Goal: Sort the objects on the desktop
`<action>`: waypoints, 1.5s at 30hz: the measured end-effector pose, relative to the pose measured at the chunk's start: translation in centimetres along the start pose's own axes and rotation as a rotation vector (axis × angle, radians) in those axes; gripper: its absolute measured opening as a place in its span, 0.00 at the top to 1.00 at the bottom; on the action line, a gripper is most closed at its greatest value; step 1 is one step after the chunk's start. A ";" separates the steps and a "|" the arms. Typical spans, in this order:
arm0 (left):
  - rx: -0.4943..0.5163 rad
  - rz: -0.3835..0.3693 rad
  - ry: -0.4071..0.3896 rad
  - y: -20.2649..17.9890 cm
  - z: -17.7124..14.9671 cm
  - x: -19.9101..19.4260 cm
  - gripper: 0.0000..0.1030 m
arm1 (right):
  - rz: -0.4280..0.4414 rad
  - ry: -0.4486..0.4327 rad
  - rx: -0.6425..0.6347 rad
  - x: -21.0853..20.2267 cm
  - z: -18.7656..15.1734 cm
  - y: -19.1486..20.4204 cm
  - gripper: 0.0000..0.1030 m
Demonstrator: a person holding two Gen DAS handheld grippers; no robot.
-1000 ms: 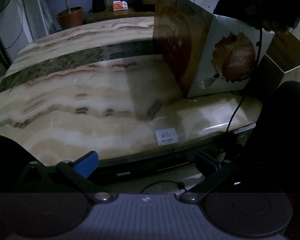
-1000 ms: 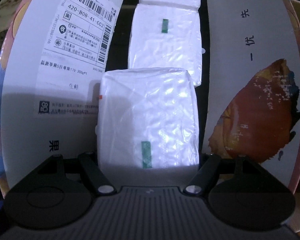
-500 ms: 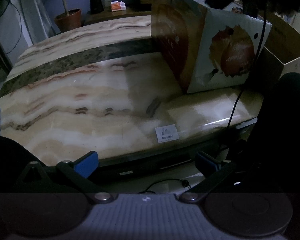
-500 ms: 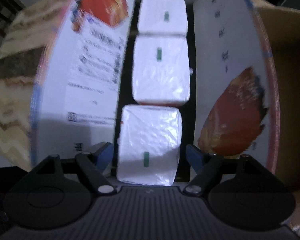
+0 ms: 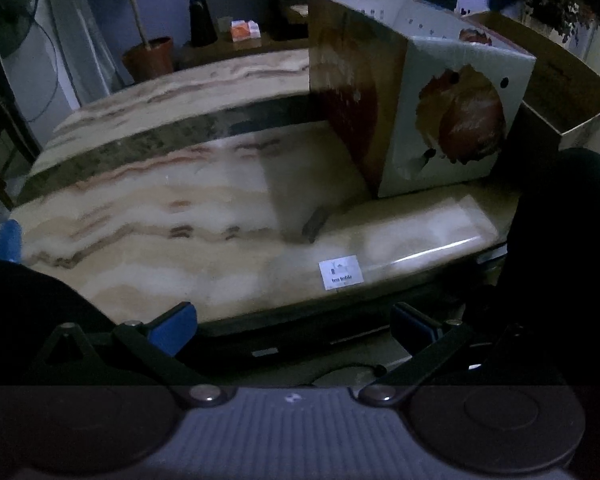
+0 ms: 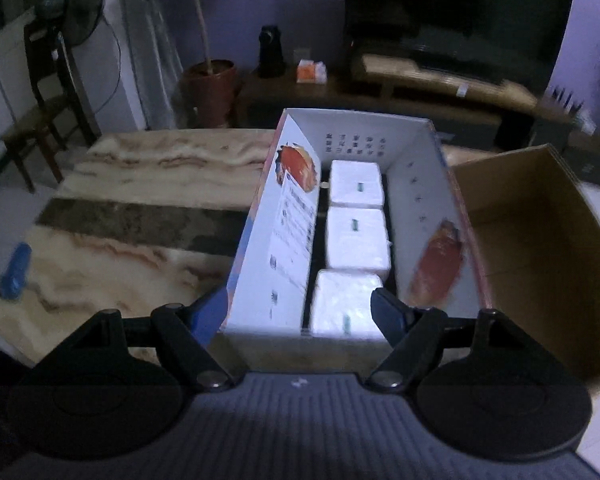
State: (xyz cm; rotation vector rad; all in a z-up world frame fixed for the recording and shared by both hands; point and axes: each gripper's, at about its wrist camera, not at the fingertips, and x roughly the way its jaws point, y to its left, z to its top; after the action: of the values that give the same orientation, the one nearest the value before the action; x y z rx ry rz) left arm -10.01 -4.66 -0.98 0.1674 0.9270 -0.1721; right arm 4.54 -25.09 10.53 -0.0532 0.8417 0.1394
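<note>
Right wrist view: three white wrapped packs (image 6: 354,236) sit in a row inside the fruit-printed box (image 6: 288,232) on the marble table (image 6: 120,200). The near pack is partly hidden behind a finger of the right gripper (image 6: 296,312), spread and empty, now higher and farther back. Left gripper (image 5: 292,326) hangs spread at the table's edge.

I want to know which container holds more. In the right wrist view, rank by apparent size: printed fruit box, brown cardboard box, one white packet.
1. brown cardboard box, though cropped
2. printed fruit box
3. white packet

The first two look close.
</note>
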 end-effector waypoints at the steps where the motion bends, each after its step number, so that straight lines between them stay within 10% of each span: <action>1: -0.005 0.005 -0.003 0.0 0.0 -0.4 0.01 | -0.008 -0.020 0.026 -0.9 -1.0 0.2 0.23; 18: -0.012 0.022 -0.133 -3.1 1.8 -12.3 0.01 | -0.075 -0.095 0.272 -9.9 -12.9 0.0 0.23; 45: -0.032 0.049 -0.336 -3.2 3.6 -25.5 0.01 | -0.261 -0.190 0.246 -19.8 -13.1 6.1 0.13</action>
State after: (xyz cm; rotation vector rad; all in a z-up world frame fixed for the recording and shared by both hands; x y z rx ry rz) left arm -22.93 -6.62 21.47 0.1269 0.5901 -0.1346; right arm -19.08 -22.46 16.64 0.0806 0.6506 -0.2020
